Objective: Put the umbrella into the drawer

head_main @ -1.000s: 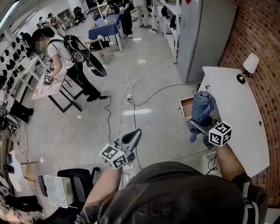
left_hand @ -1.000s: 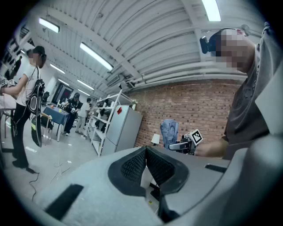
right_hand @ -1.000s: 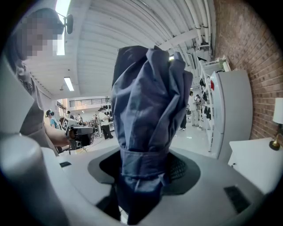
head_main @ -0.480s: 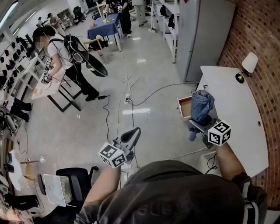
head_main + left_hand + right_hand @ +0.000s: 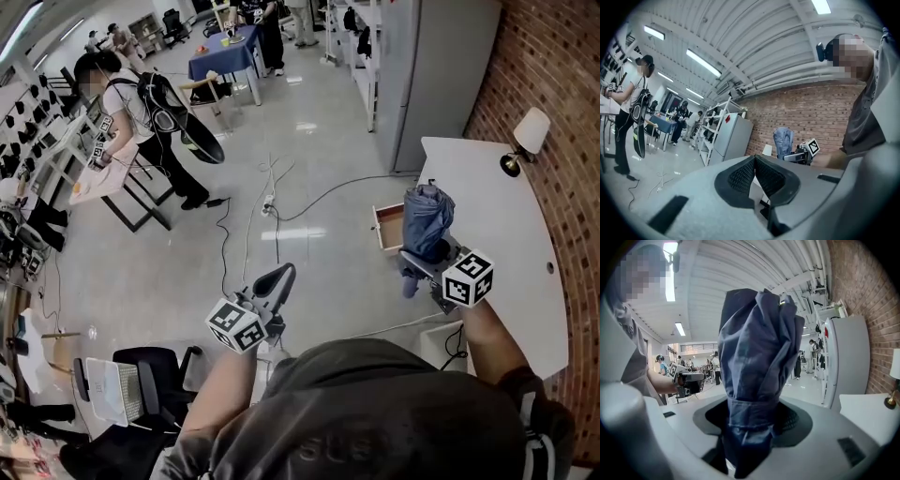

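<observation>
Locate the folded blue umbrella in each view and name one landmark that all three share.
Head view: umbrella right of centre, upright beside the open drawer.
Left gripper view: umbrella small, right of centre, in front of the brick wall.
Right gripper view: umbrella fills the centre, clamped in the right gripper.
Shared landmark: the brick wall, at the right edge in the head and right gripper views.

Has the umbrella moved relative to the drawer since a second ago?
No, not visibly: the umbrella still overlaps the right end of the drawer, as before.

Left tool (image 5: 279,277) points level, jaws together; right tool (image 5: 419,262) tilts slightly down, jaws clamped
</observation>
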The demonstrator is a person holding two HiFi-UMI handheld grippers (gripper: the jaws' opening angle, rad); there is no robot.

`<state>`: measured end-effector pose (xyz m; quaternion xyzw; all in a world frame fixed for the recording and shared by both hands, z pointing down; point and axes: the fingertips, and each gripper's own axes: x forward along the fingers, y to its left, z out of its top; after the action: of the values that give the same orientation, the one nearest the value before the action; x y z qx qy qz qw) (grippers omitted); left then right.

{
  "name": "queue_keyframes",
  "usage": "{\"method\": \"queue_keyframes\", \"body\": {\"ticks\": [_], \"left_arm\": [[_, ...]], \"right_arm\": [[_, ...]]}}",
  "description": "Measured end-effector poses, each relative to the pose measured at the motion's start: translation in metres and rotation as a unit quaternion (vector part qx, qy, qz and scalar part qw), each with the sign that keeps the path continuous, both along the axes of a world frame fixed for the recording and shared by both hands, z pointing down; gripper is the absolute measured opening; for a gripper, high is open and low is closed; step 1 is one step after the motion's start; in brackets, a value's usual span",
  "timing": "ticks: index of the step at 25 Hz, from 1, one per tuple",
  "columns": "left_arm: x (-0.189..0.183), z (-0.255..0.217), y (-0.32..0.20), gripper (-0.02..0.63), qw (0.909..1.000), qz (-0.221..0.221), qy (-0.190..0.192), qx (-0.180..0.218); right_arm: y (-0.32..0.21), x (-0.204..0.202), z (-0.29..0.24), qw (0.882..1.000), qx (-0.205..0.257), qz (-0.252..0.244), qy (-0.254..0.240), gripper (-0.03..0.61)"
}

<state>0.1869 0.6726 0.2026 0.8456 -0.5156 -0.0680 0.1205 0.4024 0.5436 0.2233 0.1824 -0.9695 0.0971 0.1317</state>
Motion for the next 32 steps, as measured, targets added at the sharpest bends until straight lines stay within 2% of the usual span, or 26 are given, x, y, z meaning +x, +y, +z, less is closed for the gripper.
{"method": "queue_keyframes", "body": {"ticks": [8, 17, 22, 26, 32], "left_arm": [[0.018, 0.007, -0.014, 0.006, 0.9998, -0.015, 0.003, -0.012], [-0.026, 0.019, -0.063, 0.006, 0.9996, -0.015, 0.021, -0.013], [-0.090, 0.038, -0.118, 0.006, 0.9995, -0.002, 0.028, -0.013], [-0.161, 0.043, -0.173, 0.006, 0.9993, 0.015, 0.030, -0.015], [-0.255, 0.040, -0.256, 0.006, 0.9978, 0.061, 0.009, -0.026]], "right_arm": [[-0.019, 0.014, 0.004, 1.000, -0.003, -0.015, -0.003, 0.245], [-0.064, -0.030, 0.011, 1.000, -0.007, -0.015, 0.007, 0.245], [-0.116, -0.088, 0.023, 1.000, -0.009, 0.000, 0.016, 0.245], [-0.167, -0.161, 0.026, 1.000, -0.014, 0.017, 0.010, 0.245], [-0.247, -0.261, 0.020, 0.999, -0.020, 0.045, 0.003, 0.245]]}}
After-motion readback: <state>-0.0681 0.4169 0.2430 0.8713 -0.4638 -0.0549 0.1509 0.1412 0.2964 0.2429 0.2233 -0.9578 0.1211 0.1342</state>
